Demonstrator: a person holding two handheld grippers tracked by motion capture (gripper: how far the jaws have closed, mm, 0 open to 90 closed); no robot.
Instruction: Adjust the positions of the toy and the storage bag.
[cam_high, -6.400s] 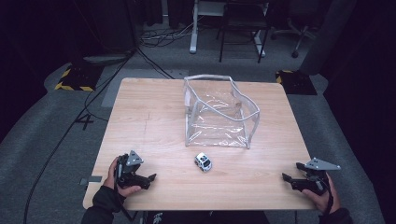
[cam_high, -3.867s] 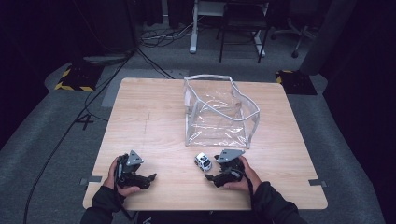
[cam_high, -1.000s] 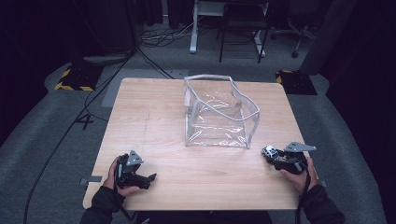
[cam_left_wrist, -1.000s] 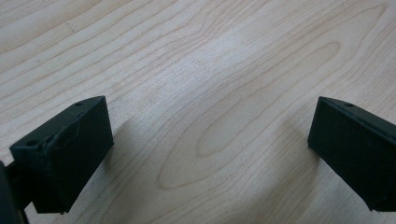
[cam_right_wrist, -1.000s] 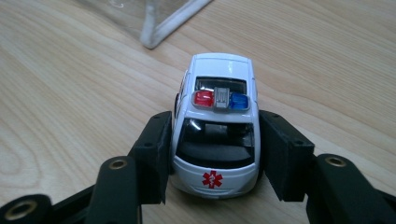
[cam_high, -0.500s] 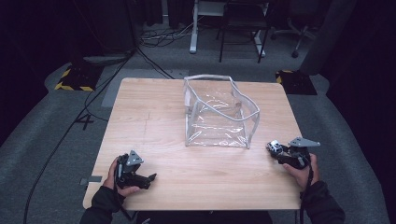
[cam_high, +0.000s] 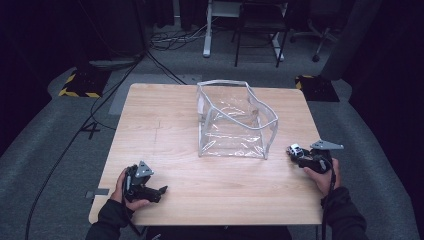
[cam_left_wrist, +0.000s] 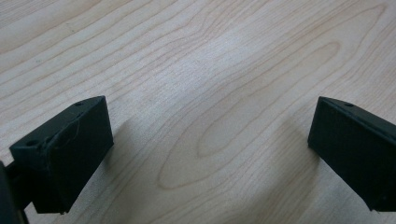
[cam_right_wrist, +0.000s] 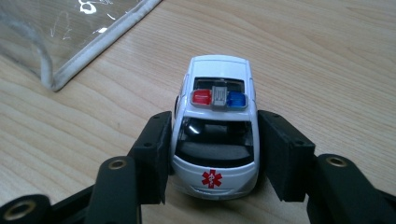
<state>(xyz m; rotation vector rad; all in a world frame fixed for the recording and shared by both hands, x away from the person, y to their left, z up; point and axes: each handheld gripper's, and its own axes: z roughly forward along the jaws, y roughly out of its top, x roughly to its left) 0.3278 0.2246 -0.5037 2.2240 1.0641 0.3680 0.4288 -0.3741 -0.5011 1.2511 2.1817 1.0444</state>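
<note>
A small white toy ambulance car (cam_right_wrist: 217, 88) with red and blue roof lights sits between the pads of my right gripper (cam_right_wrist: 212, 140), which is shut on its sides. In the high view the car (cam_high: 294, 148) and right gripper (cam_high: 297, 152) are low over the table near its right edge, just right of the clear plastic bag (cam_high: 232, 125). Whether the wheels touch the wood I cannot tell. My left gripper (cam_high: 161, 191) rests at the front left of the table. Its jaws stand open with bare wood between them (cam_left_wrist: 210, 154).
The wooden table (cam_high: 165, 115) is bare to the left of the bag and in front of it. A corner of the bag's white-trimmed edge (cam_right_wrist: 93, 42) lies up and left of the car. Cables and chairs stand on the dark floor beyond.
The right gripper took the car from in front of the bag and carried it to the right. Over the last second it drifted a little farther right and away. The left gripper stayed put.
</note>
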